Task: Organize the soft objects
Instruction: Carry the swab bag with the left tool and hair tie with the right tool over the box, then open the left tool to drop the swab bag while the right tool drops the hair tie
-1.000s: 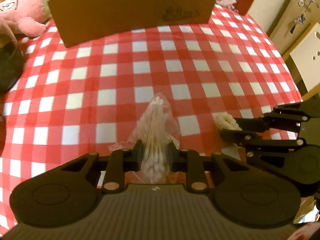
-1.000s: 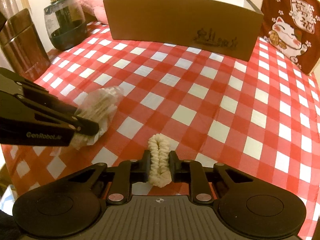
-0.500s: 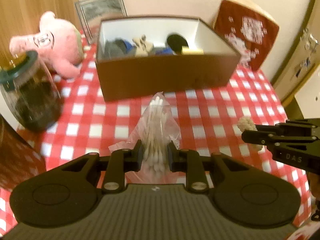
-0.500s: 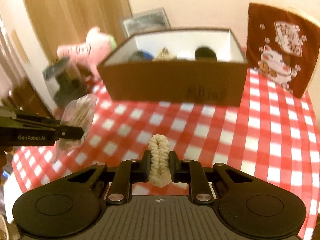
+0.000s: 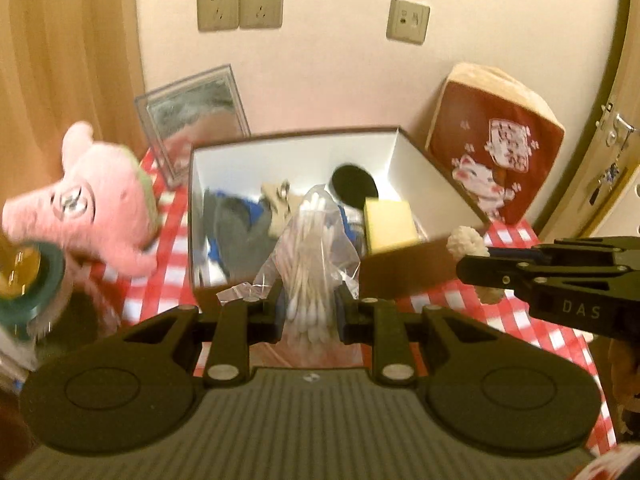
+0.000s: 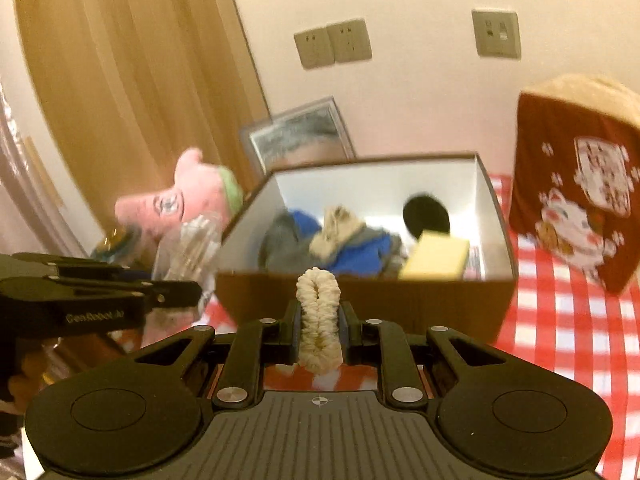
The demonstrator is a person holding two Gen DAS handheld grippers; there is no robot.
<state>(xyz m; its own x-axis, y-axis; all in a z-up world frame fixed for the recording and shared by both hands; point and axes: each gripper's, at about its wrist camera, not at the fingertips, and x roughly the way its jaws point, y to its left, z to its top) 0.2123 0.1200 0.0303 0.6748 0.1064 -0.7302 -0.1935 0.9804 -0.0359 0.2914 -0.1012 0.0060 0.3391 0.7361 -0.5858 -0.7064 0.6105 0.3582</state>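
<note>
Gripping a clear bag of cotton swabs [image 5: 310, 276], the left tongs [image 5: 309, 314] are closed narrowly on the lower part of the bag, and its pointed top rises ahead of the fingertips. The bag is lifted clear of the counter [image 5: 548, 336], which is covered in a red-and-white checked cloth. Straight ahead of the left tongs, partly behind the bag, sits the open brown box [image 5: 416, 276] with white inner walls. Inside it lie grey and blue fabric [image 5: 240, 228], a beige soft item [image 5: 280, 200], a round black object [image 5: 354, 184] toward the far wall and a yellow sponge [image 5: 390, 222] toward the right side.

The right tongs [image 6: 319, 330] are clamped on a cream scrunchie [image 6: 319, 320], which stands upright between the two fingers as a folded loop, its top poking above the fingertips. It too hangs off the counter, in front of the near wall of the box. In the left wrist view the right tongs reach in from the right with the scrunchie's end showing at their tip, near the box's near right corner.

To the left of the box, beyond the left tongs, a pink plush toy [image 5: 92, 208] leans over a jar with a green rim [image 5: 36, 280]. A framed picture [image 5: 192, 116] props against the wall behind the box, and a red cushion with a lucky-cat print [image 5: 496, 156] stands to the right of it. Both views are somewhat blurred.
</note>
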